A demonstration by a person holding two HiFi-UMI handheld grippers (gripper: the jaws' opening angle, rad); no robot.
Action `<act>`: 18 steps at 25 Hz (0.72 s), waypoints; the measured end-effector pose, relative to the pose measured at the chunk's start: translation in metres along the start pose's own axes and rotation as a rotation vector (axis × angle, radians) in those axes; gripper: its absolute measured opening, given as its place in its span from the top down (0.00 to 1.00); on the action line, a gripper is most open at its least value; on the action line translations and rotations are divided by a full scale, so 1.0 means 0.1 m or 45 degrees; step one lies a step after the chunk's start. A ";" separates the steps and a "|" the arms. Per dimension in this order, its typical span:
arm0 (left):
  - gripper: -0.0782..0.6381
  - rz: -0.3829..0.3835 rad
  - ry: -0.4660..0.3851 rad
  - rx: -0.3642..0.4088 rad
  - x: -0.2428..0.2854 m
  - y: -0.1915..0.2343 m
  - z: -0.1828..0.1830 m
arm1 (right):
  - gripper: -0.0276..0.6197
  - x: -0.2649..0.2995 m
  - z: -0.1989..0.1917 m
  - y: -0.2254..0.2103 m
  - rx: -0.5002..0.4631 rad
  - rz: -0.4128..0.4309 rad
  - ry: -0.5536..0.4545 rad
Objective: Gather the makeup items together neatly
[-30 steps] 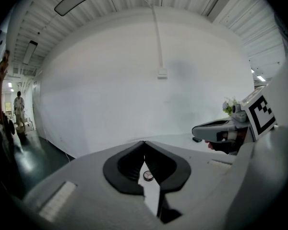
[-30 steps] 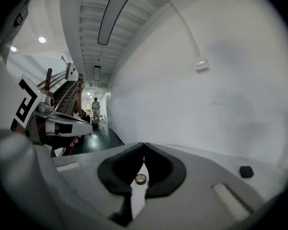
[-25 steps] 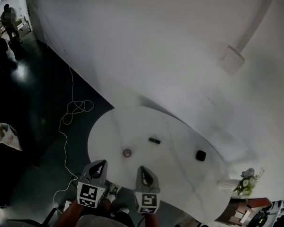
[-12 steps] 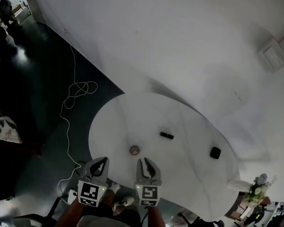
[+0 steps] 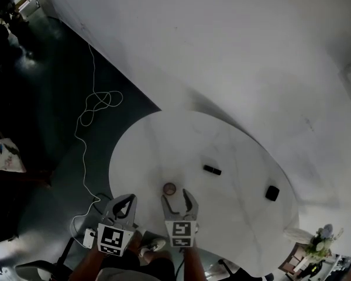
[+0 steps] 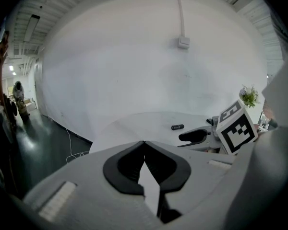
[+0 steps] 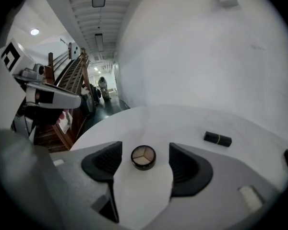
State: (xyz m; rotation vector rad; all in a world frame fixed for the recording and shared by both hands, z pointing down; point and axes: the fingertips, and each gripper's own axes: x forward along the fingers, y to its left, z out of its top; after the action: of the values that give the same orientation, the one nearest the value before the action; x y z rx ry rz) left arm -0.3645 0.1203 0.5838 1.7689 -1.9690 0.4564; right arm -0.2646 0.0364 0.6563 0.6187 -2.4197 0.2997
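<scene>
Between the just-opened jaws of right gripper (image 5: 178, 198): round compact (image 7: 143, 157) (eyeshadow, perhaps).

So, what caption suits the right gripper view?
Right gripper, jaws just opened and empty, lined up on a compact on the table.

The square black item (image 5: 272, 192) is too small to identify.

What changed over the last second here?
The right tongs have just been opening their jaws while nearing the round compact, which lies untouched just ahead. The left tongs stay shut and empty. The compact, lipstick tube and black case have not moved on the table.
</scene>
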 end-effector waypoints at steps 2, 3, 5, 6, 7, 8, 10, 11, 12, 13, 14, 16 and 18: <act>0.88 0.003 0.011 -0.008 0.03 0.02 -0.03 | 0.50 0.09 -0.06 0.02 -0.035 0.011 0.037; 0.88 0.006 0.015 -0.011 0.04 0.03 -0.05 | 0.50 0.13 -0.08 0.03 -0.049 0.017 0.053; 0.88 0.010 0.023 -0.015 0.06 0.07 -0.08 | 0.50 0.20 -0.13 0.06 -0.064 0.024 0.079; 0.88 0.013 0.026 -0.017 0.07 0.08 -0.09 | 0.50 0.23 -0.15 0.06 -0.065 0.026 0.090; 0.88 0.015 0.028 -0.019 0.07 0.10 -0.11 | 0.50 0.25 -0.17 0.06 -0.062 0.025 0.102; 0.88 0.016 0.030 -0.020 0.08 0.11 -0.12 | 0.50 0.28 -0.19 0.06 -0.057 0.024 0.114; 0.88 0.017 0.031 -0.023 0.09 0.13 -0.12 | 0.50 0.31 -0.23 0.06 -0.045 0.026 0.142; 0.88 0.015 0.032 -0.025 0.09 0.13 -0.13 | 0.50 0.33 -0.25 0.07 -0.044 0.029 0.156; 0.88 0.012 0.034 -0.027 0.09 0.13 -0.13 | 0.50 0.33 -0.27 0.07 -0.051 0.030 0.170; 0.88 0.009 0.037 -0.027 0.09 0.13 -0.14 | 0.50 0.34 -0.28 0.07 -0.066 0.025 0.184; 0.88 0.005 0.039 -0.027 0.09 0.13 -0.14 | 0.50 0.34 -0.29 0.06 -0.082 0.015 0.196; 0.88 0.001 0.040 -0.025 0.10 0.13 -0.15 | 0.55 0.35 -0.30 0.04 -0.100 -0.006 0.215; 0.88 -0.003 0.040 -0.025 0.11 0.14 -0.16 | 0.62 0.36 -0.29 0.03 -0.107 -0.013 0.227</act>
State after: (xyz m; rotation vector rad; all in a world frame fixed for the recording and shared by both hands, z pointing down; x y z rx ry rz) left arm -0.3779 0.1210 0.6037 1.7419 -1.9430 0.4595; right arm -0.2767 0.0363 0.7016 0.5432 -2.2450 0.2375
